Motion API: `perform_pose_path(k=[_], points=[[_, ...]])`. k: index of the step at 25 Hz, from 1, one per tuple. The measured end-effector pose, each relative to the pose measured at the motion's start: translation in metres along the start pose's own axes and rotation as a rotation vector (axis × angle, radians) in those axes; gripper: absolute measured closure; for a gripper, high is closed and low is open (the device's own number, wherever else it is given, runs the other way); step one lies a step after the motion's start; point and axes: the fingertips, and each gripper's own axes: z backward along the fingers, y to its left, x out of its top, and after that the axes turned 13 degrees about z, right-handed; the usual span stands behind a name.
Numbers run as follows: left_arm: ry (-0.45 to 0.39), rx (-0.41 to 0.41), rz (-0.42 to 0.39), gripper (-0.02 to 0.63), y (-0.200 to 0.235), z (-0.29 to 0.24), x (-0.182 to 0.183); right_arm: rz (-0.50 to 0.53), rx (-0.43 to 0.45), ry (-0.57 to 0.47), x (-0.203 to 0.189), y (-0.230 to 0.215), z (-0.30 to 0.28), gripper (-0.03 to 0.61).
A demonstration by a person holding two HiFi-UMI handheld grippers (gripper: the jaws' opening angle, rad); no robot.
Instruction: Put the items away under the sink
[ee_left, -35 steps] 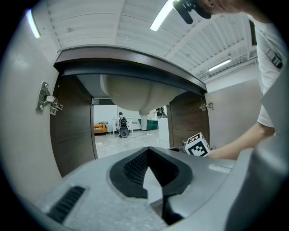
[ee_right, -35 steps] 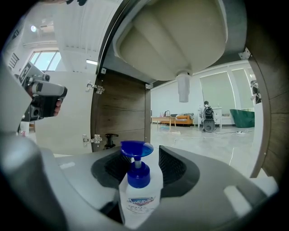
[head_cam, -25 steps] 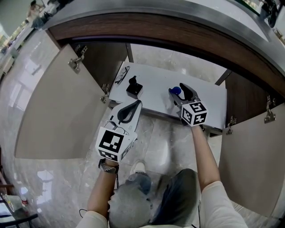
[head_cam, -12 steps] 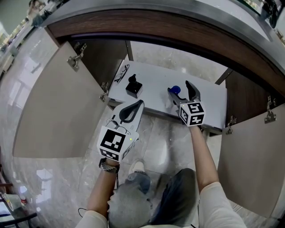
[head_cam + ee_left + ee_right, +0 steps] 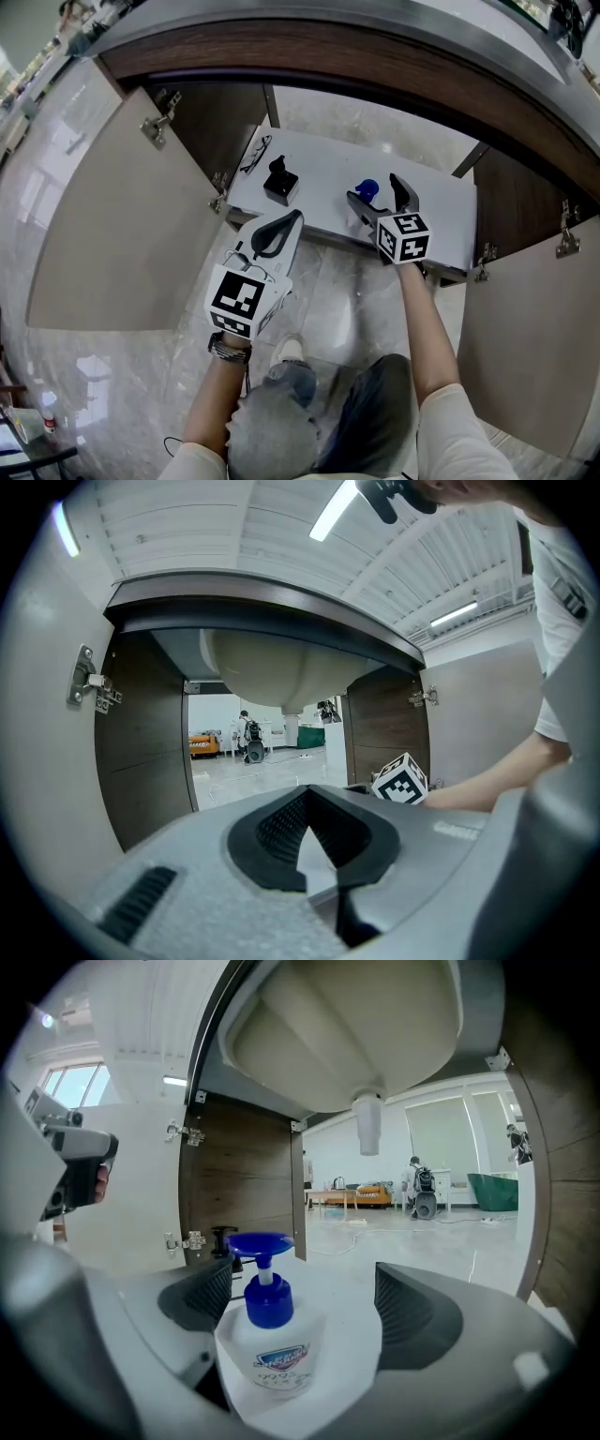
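A white soap bottle with a blue pump [image 5: 270, 1335] stands on the white shelf [image 5: 323, 173] under the sink. My right gripper [image 5: 300, 1302] is open, and the bottle stands between its jaws, close to the left pad [image 5: 199, 1297]. From the head view the blue pump [image 5: 367, 189] shows between the spread fingers of the right gripper [image 5: 379, 197]. My left gripper [image 5: 274, 232] hangs in front of the shelf's edge, shut and with nothing in it; in its own view the left gripper [image 5: 307, 803] points into the cabinet.
A black pump dispenser [image 5: 280, 182] and a thin dark wire-like item [image 5: 256, 156] sit on the shelf's left part. Both cabinet doors, left [image 5: 117, 216] and right [image 5: 534, 319], stand open. The sink bowl [image 5: 347, 1026] and its drain pipe [image 5: 367, 1124] hang overhead.
The right gripper's jaws have spread apart around the soap bottle, which now stands free on the shelf. The left gripper has stayed where it was.
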Motion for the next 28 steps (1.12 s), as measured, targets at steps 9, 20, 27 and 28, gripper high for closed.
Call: perform_pose_path(k=[9,20,27,28], points=[[-0.009,0.006,0.001,0.612,-0.004,0.005,0.004,0.034,0.031,-0.002,0.010,0.015,0.015,0.114],[-0.033,0.015,-0.005,0.612,-0.017,0.026,0.023,0.058,0.088,-0.021,0.035,0.038,0.085,0.188],[-0.051,0.017,-0.039,0.612,-0.032,0.047,0.047,0.094,0.096,-0.043,0.075,0.050,0.136,0.356],[-0.054,0.017,-0.043,0.612,-0.034,0.050,0.051,0.094,0.096,-0.052,0.081,0.052,0.143,0.368]])
